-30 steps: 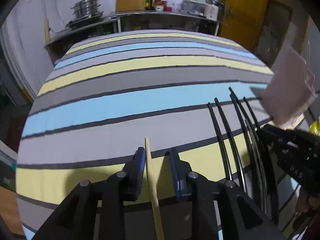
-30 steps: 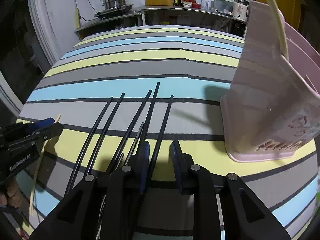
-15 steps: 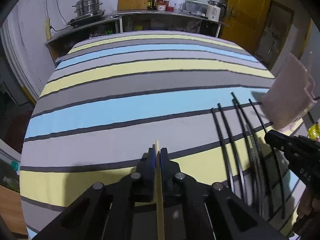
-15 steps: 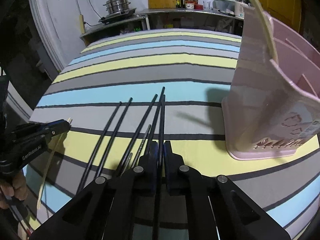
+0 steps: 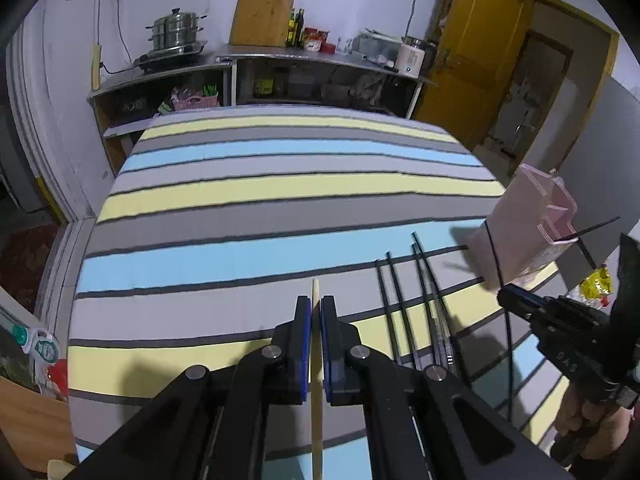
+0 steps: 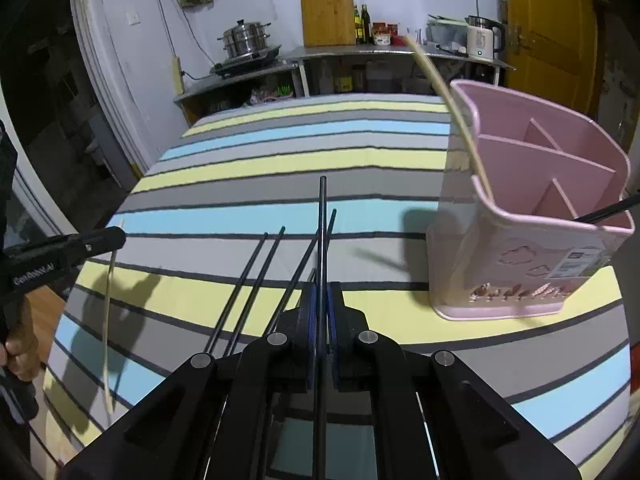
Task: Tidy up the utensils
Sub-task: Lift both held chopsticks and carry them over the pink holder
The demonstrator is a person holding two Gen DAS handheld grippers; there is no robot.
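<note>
1. Jaws of your left gripper (image 5: pixel 316 344) are squeezed tight on the pale wooden chopstick (image 5: pixel 316 400). Keep it straight as you carry it right to the pink holder (image 5: pixel 520 224). Pass high over the black chopsticks (image 5: pixel 394 312) on the striped desk (image 5: pixel 260 208).

2. Your right gripper (image 6: pixel 321 320) pinches one black chopstick (image 6: pixel 322 232). The holder (image 6: pixel 520 264) stands near the desk's right edge, so lift over its rim and drop in gently. The desk's far side is open.

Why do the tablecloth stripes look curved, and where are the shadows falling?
Left wrist view: the fisheye lens bows the tablecloth stripes and blackens the corners; the pink holder at the edge looks smeared. Right wrist view: same bowing; the holder casts a dark shadow leftward, and the left hand-held gripper with its wooden chopstick shadows the cloth beneath.
</note>
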